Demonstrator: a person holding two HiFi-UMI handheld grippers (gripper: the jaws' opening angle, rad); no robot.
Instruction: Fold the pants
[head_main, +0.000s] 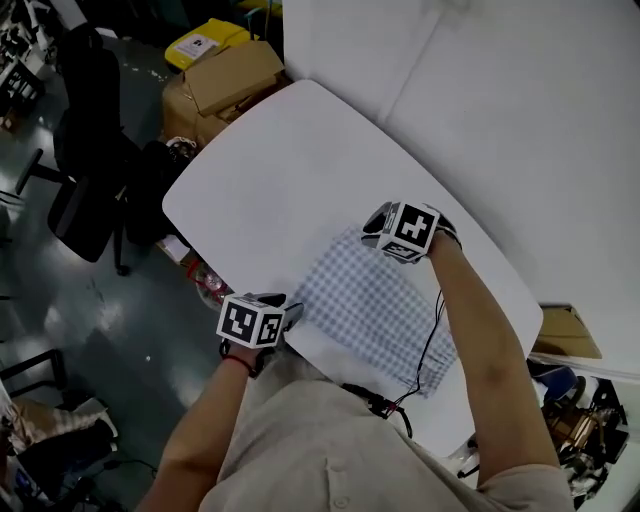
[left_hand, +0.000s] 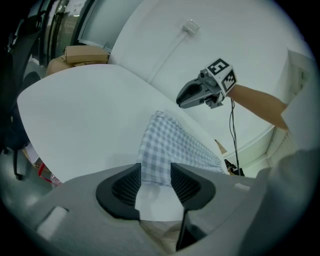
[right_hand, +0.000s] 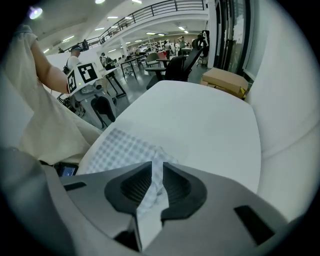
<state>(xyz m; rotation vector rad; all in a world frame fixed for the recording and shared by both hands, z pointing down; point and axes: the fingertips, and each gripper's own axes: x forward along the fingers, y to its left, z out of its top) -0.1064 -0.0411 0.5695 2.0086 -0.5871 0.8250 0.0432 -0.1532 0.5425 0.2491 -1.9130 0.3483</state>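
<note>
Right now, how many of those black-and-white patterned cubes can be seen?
2. One cube sits on the left gripper at the pants' near corner, the other on the right gripper at their far corner. None seems hidden.

1. Your pants (head_main: 375, 305), checked cloth, lie flat on the white table (head_main: 270, 170), close to its near edge.
2. Your left gripper (head_main: 288, 313) sits at the near-left corner of the pants, right by the table's edge.
3. Your right gripper (head_main: 372, 226) is at the far corner of the pants, its marker cube facing up.
4. A black cable (head_main: 432, 330) runs from your right wrist across the pants towards your body.
5. Cardboard boxes (head_main: 225, 85) stand beyond the table's far-left end, and a black chair (head_main: 90, 150) stands on the floor to the left.
</note>
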